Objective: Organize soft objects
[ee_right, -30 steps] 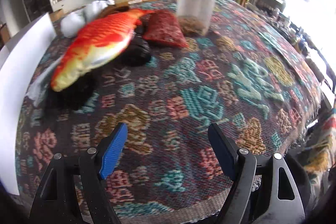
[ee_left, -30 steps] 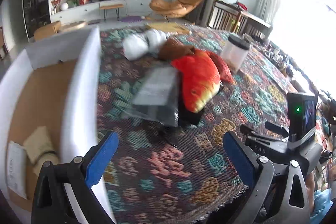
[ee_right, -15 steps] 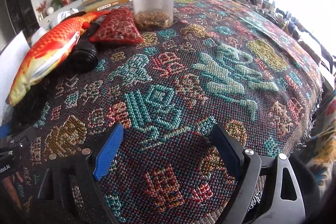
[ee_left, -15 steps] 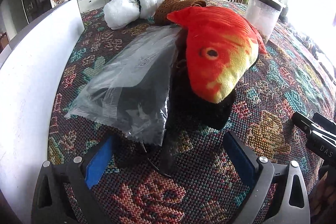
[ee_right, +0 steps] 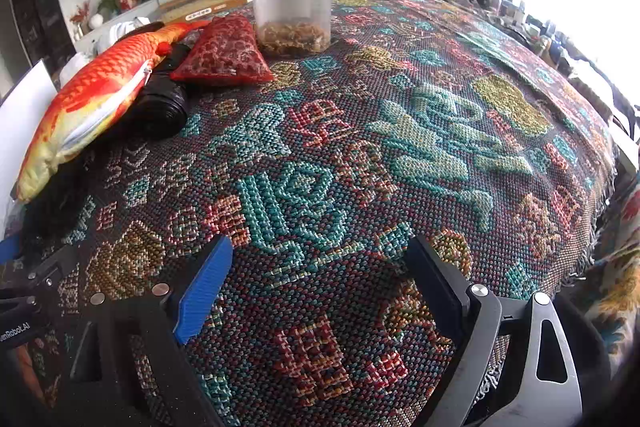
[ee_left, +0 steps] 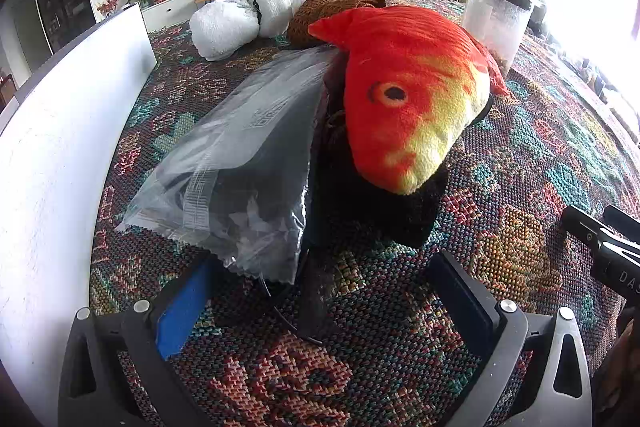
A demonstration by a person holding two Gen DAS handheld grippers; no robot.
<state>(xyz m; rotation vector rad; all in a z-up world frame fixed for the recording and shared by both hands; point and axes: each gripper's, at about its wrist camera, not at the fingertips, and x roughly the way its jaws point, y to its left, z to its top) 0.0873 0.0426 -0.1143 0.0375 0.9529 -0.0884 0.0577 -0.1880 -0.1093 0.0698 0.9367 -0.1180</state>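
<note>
Two open tools [ee_left: 320,299] [ee_right: 320,283] over patterned cloth [ee_right: 360,155]

Black soft item [ee_left: 376,203] largely hidden beneath plush fish [ee_left: 412,95], contents of clear plastic bag [ee_left: 240,163] obscured by glare, brown knitted piece [ee_left: 316,15] partly covered, white box [ee_left: 60,131] cut off at left edge.

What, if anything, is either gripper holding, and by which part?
Nothing is held. The left gripper stands open before the clear plastic bag; the right gripper, just opening, has only the woven patterned cloth below.
</note>
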